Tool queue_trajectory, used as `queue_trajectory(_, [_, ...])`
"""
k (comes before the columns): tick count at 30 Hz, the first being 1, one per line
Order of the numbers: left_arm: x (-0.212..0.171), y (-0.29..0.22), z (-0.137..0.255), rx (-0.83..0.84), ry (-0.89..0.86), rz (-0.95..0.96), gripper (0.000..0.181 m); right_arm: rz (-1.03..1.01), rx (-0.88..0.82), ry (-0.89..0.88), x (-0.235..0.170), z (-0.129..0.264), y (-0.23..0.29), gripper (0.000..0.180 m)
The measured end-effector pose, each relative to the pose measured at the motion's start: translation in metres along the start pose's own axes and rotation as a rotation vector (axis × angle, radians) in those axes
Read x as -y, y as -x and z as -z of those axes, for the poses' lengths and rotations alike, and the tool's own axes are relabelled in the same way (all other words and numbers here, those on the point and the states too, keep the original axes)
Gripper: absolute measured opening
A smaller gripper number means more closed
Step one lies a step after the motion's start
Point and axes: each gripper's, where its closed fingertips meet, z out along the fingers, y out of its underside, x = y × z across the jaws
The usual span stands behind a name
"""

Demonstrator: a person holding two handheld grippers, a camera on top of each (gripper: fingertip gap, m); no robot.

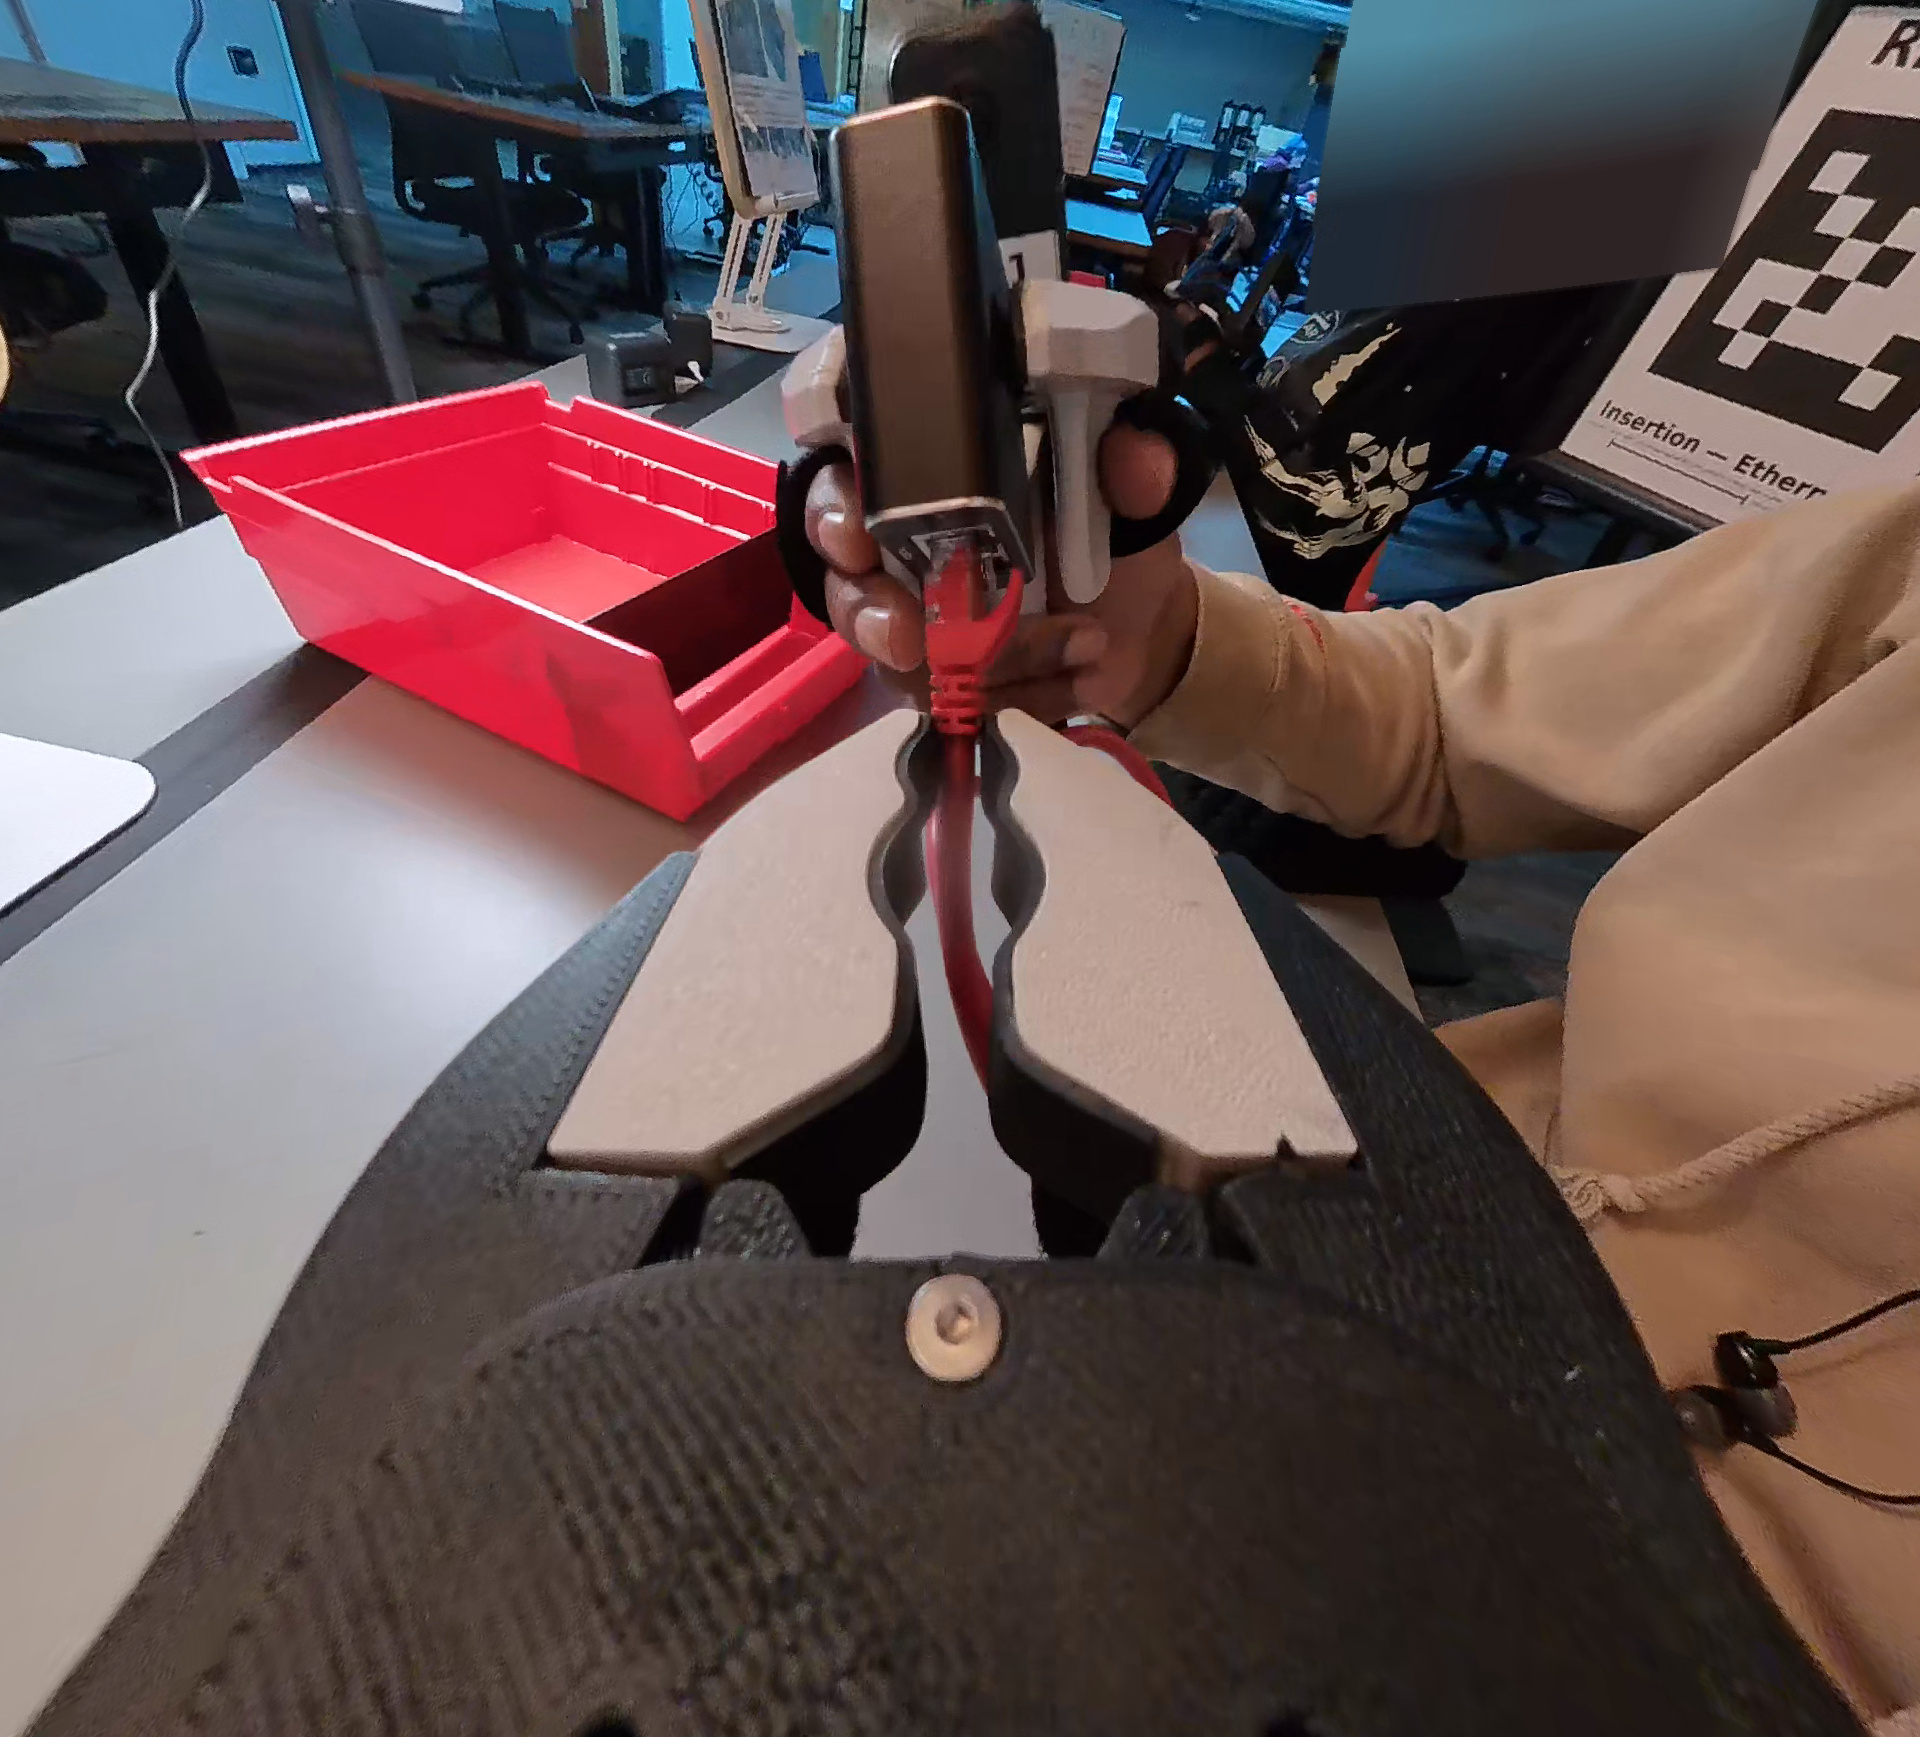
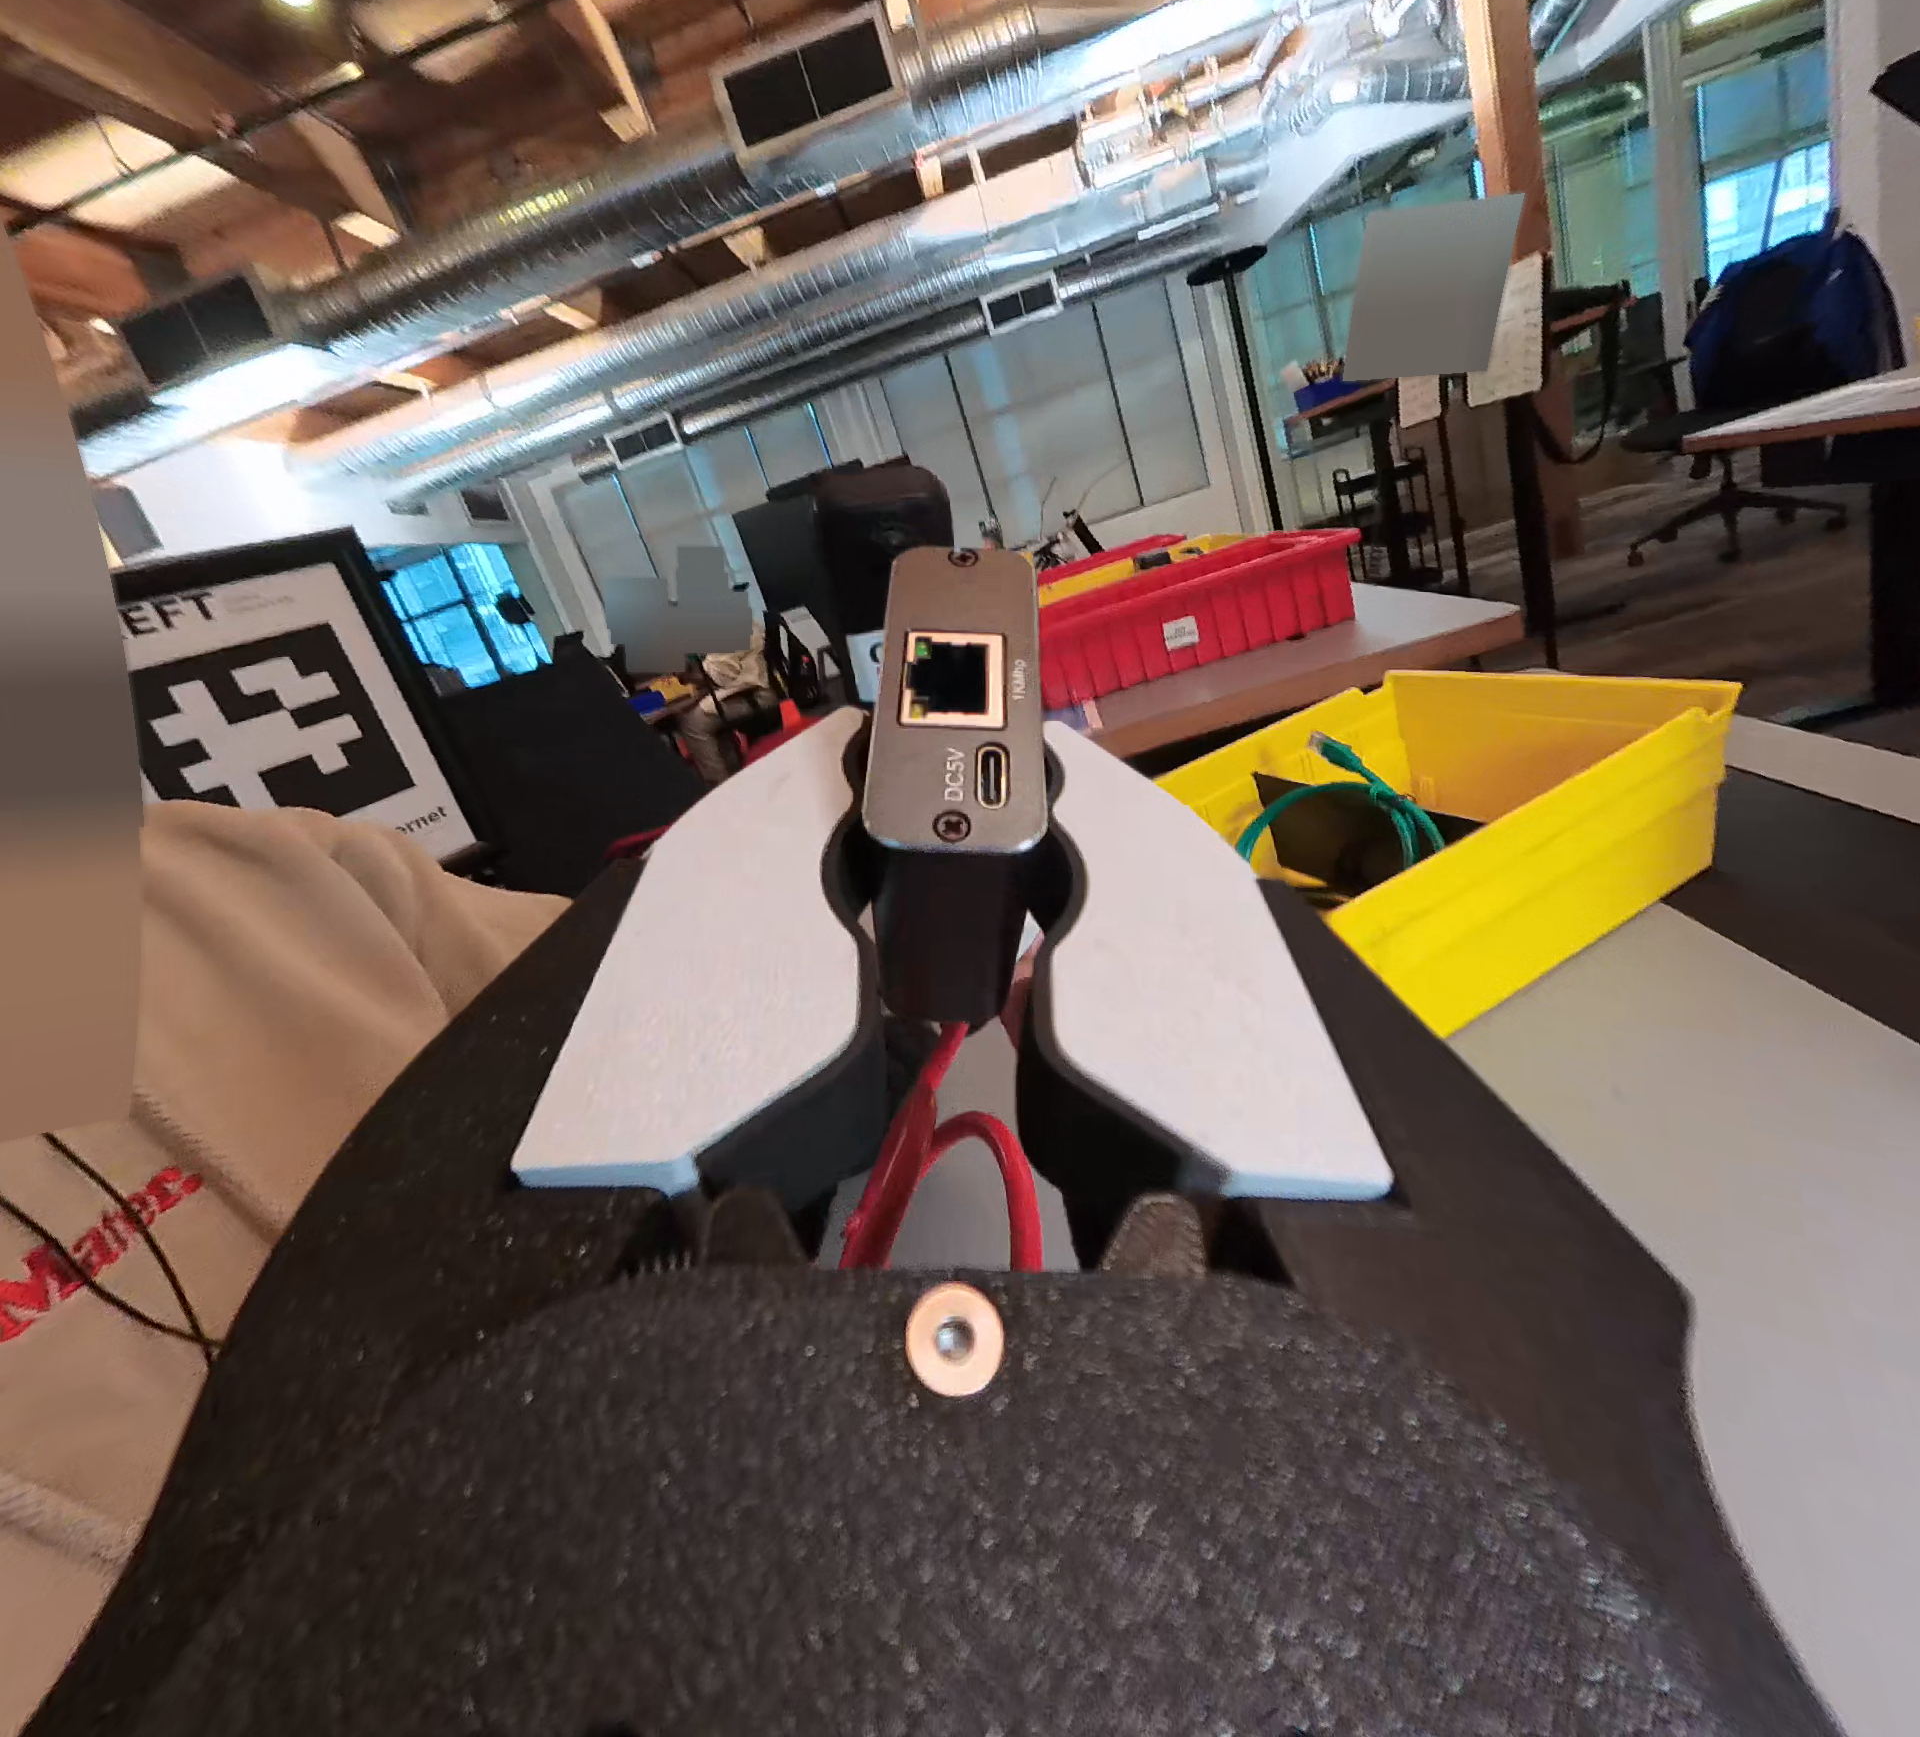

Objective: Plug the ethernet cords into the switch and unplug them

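Note:
My left gripper [image 1: 956, 737] is shut on a red ethernet cord [image 1: 961, 866] just behind its plug [image 1: 961, 622]. The plug sits in a port at the near end of the grey metal switch [image 1: 920, 316]. My right gripper [image 2: 954, 778] is shut on the switch [image 2: 951, 700] and holds it up in the air; it also shows beyond the switch in the left wrist view [image 1: 1081, 357]. The switch's far end shows an empty ethernet port [image 2: 954, 674] and a small power socket. The red cord [image 2: 935, 1168] loops below it. A green ethernet cord [image 2: 1340, 814] lies in the yellow bin.
A red bin [image 1: 468, 544] stands on the grey table [image 1: 260, 1012] at the left. A yellow bin [image 2: 1538, 814] stands at the right. Signs with black-and-white markers [image 1: 1829, 285] [image 2: 260, 700] stand behind. A person's sleeve [image 1: 1455, 679] reaches in from the right. About 6 cm separates my left fingertips from my right.

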Motion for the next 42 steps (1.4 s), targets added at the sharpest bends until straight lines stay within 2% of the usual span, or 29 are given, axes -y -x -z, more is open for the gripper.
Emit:
queue_trajectory(8, [-0.007, 0.0, 0.001, -0.041, 0.038, 0.054, 0.007, 0.051, -0.005, 0.23, -0.025, 0.005, -0.002, 0.027])
queue_trajectory(13, [-0.038, -0.009, -0.014, -0.07, 0.188, -0.008, 0.007, 0.075, 0.025, 0.323, -0.038, 0.002, 0.005, 0.026])
queue_trajectory(17, [-0.036, -0.011, -0.022, -0.11, 0.132, 0.043, 0.007, 0.09, -0.003, 0.299, -0.028, 0.002, 0.007, 0.026])
queue_trajectory(26, [-0.02, -0.004, -0.011, -0.097, 0.034, 0.071, 0.008, 0.075, -0.038, 0.225, -0.009, 0.006, 0.005, 0.026])
queue_trajectory(32, [-0.015, -0.006, -0.006, -0.102, 0.029, 0.053, 0.008, 0.175, -0.035, 0.34, -0.018, 0.012, 0.011, 0.026])
queue_trajectory(37, [-0.02, -0.015, -0.002, -0.113, 0.131, -0.016, 0.007, 0.165, 0.007, 0.404, -0.028, 0.012, 0.016, 0.026])
queue_trajectory(42, [-0.031, -0.019, -0.004, -0.149, 0.195, 0.005, 0.007, 0.143, 0.01, 0.465, -0.038, 0.015, 0.014, 0.026])
